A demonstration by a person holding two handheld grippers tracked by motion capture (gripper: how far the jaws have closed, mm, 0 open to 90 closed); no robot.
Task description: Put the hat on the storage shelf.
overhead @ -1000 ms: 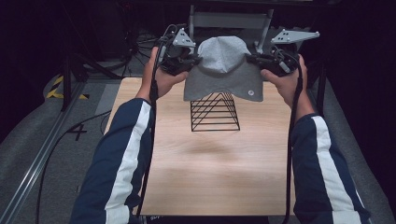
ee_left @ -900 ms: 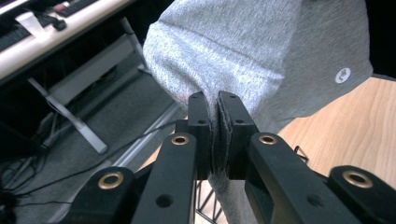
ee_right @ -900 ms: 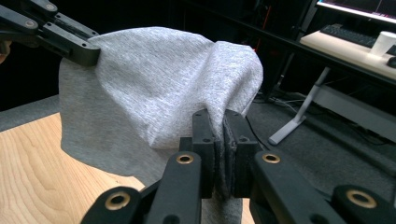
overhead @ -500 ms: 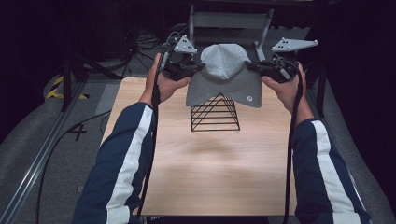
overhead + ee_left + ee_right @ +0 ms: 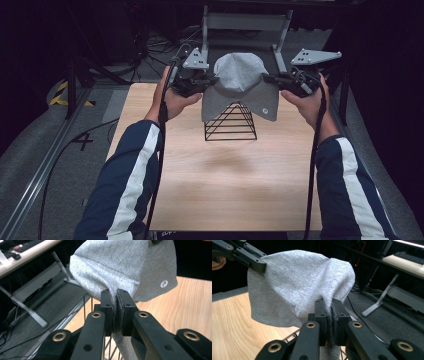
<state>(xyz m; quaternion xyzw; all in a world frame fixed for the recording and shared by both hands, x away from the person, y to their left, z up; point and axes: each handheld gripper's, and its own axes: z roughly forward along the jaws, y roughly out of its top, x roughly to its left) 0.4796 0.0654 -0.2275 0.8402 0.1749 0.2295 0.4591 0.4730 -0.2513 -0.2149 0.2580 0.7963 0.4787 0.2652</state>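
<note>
While both grippers hold it by opposite edges, the grey cloth [image 5: 239,85] hangs spread over the apex of the black wire pyramid frame [image 5: 231,125], which stands toward the far side of the wooden bench [image 5: 220,180]. Left gripper [image 5: 210,80]: fingers clamped on a pinch of the cloth's hem. Right gripper [image 5: 270,79]: same, fingers tight on the opposite hem — fabric is bunched between the pads in both gripper views.

Cloth is domed above the frame, front flap with a small round white logo [image 5: 263,112] draping down the pyramid's face.

Risks, as judged from here:
- Uneven lowering — one side dropping first would slide the cloth off the apex to that side.
- Hem snagging on a wire corner could tip or drag the light frame across the bench.
- Each grip takes only a thin pinch; a sideways tug may pull the fabric free.
</note>
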